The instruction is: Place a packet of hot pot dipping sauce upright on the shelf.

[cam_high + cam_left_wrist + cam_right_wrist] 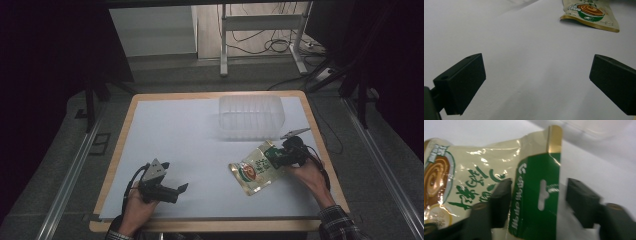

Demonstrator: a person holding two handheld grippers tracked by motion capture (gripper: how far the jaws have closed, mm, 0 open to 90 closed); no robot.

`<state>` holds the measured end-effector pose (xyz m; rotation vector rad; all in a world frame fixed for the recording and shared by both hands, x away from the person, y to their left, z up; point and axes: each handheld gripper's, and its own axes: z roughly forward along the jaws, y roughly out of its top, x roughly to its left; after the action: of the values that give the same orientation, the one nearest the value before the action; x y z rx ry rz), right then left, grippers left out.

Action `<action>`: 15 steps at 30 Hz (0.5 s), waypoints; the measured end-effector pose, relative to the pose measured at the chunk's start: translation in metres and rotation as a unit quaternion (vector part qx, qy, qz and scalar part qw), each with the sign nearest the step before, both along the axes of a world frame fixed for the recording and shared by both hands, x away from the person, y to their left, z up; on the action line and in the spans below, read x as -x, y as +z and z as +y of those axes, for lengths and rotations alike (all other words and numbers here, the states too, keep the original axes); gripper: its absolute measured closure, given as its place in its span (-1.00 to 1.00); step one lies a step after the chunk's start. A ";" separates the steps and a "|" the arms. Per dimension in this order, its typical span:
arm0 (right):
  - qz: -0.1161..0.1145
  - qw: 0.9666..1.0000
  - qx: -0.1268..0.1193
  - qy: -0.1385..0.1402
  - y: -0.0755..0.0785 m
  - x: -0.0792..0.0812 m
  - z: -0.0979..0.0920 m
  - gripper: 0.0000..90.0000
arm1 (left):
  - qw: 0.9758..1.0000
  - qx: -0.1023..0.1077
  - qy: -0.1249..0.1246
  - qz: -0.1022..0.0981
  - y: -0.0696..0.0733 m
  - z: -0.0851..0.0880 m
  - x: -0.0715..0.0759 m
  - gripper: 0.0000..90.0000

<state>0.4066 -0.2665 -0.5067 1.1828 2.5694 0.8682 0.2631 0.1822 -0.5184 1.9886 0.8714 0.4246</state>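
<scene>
The snack pouch [499, 185] sits between the right gripper's [537, 195] unclenched fingers; left gripper [536, 85] released.

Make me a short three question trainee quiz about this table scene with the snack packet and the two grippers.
1. True or false: the left gripper holds the snack packet.
2. Which end of the packet lies between the right gripper fingers: A the green header, B the gold bottom edge?
3. What stands on the table beyond the packet?

Key: 1 false, its fingers are apart over bare table. 2 A. 3 A clear plastic container.
</scene>
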 end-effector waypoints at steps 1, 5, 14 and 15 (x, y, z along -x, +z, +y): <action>0.003 1.000 0.001 0.007 0.000 0.000 0.002 0.14 | 1.000 0.000 0.000 0.000 0.000 0.000 0.000 -0.99; -0.011 1.000 0.016 0.015 0.003 0.003 0.007 0.37 | 1.000 0.000 0.000 0.000 0.000 0.000 0.000 -0.99; -0.007 0.999 0.024 0.043 0.003 0.011 0.019 0.97 | 1.000 -0.002 0.000 -0.001 0.000 -0.001 0.000 -0.99; -0.009 0.999 0.028 0.041 0.003 0.012 0.020 0.97 | 1.000 -0.001 0.001 -0.001 0.000 -0.001 0.000 -0.99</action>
<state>0.3943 -0.2466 -0.5035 1.0557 2.6253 0.8132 0.2630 0.1816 -0.5186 1.9899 0.8719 0.4286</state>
